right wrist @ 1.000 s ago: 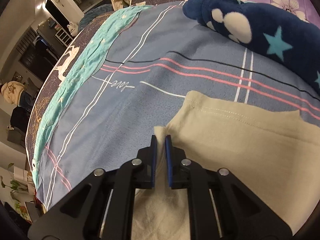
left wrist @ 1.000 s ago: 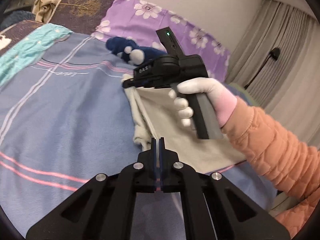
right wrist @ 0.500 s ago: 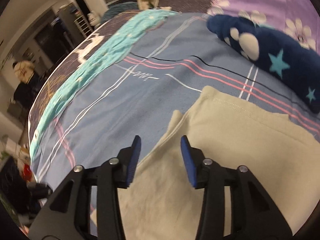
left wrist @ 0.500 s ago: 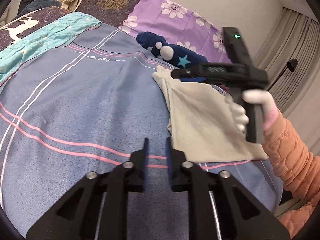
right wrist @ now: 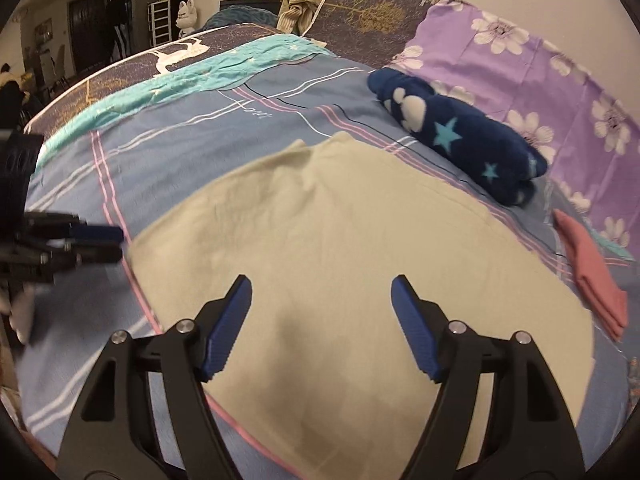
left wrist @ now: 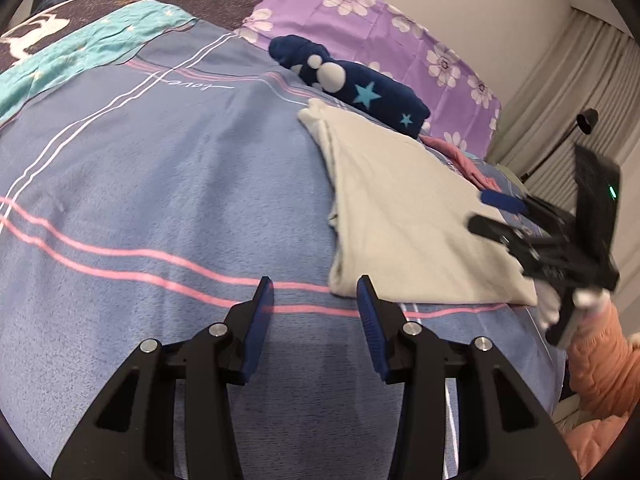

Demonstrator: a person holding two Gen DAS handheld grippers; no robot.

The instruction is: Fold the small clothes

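Having pinched the cream cotton garment [right wrist: 352, 248] a second ago, the left gripper [left wrist: 316, 304] and right gripper [right wrist: 320, 304] are now hovering with jaws spread empty, leaving it lying folded flat on the blue striped bedspread [left wrist: 140, 184], apparently one fold complete.

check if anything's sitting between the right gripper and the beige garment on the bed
Nothing visible is. The right gripper is open directly over the beige garment, with only bare cloth between and ahead of its fingers. The navy star-print fleece and the folded pink cloth lie off beyond the garment's far and right edges.
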